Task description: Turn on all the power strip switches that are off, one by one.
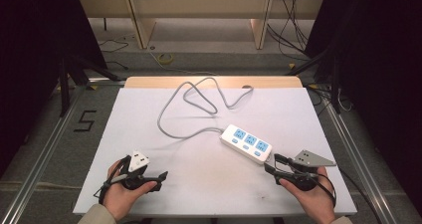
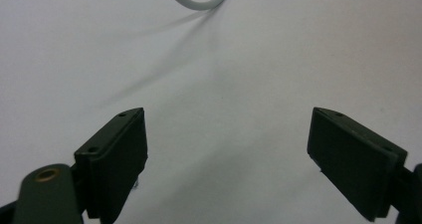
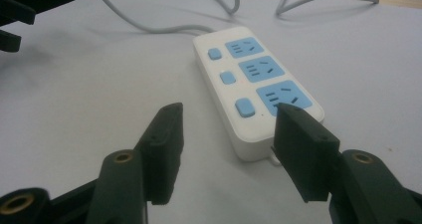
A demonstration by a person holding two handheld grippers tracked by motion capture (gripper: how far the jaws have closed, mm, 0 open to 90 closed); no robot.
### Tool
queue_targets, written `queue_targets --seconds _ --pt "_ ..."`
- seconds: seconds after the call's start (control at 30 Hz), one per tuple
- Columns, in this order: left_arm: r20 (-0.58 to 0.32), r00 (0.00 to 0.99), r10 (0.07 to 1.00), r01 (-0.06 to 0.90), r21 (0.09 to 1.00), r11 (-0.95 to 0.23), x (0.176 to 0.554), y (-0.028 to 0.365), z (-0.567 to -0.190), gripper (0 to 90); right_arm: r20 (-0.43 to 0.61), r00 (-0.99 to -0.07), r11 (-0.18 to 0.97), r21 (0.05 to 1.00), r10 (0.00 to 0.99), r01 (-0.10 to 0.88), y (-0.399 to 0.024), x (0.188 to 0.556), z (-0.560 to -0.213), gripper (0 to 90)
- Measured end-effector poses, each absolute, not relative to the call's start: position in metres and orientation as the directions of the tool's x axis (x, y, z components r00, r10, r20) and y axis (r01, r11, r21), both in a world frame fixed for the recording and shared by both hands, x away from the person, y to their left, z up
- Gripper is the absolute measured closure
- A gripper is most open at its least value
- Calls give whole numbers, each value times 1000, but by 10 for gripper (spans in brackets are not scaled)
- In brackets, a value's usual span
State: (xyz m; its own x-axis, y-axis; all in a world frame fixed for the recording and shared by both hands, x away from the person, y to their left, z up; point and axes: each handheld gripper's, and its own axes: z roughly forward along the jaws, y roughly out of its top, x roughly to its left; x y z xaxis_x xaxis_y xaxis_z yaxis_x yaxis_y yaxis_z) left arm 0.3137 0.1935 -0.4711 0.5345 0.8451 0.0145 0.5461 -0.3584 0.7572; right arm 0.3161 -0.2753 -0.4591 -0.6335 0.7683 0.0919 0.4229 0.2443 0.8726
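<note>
While my right gripper (image 1: 273, 165) sits lower right of the high view, jaws spread wide and holding nothing, the white power strip (image 1: 246, 143) lies just beside its tips, right of centre. My left gripper (image 1: 160, 179), lower left, released too.

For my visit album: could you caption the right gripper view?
Open right gripper poised at the near end of a white power strip with three blue sockets, its grey cord trailing away.
</note>
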Motion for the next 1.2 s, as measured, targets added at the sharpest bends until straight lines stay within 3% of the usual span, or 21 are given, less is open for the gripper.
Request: queue_targets --seconds 0.33,0.73,1.2 --pt "25 529 848 556 745 -368 315 195 -475 161 69 -644 295 849 762 439 -270 316 -454 544" --pt "32 516 856 561 743 -366 318 197 -475 165 -25 -655 405 804 755 436 -262 327 -441 889" --pt "34 514 857 561 742 -366 319 198 -476 165 -42 -665 444 776 746 449 -250 342 -435 900"
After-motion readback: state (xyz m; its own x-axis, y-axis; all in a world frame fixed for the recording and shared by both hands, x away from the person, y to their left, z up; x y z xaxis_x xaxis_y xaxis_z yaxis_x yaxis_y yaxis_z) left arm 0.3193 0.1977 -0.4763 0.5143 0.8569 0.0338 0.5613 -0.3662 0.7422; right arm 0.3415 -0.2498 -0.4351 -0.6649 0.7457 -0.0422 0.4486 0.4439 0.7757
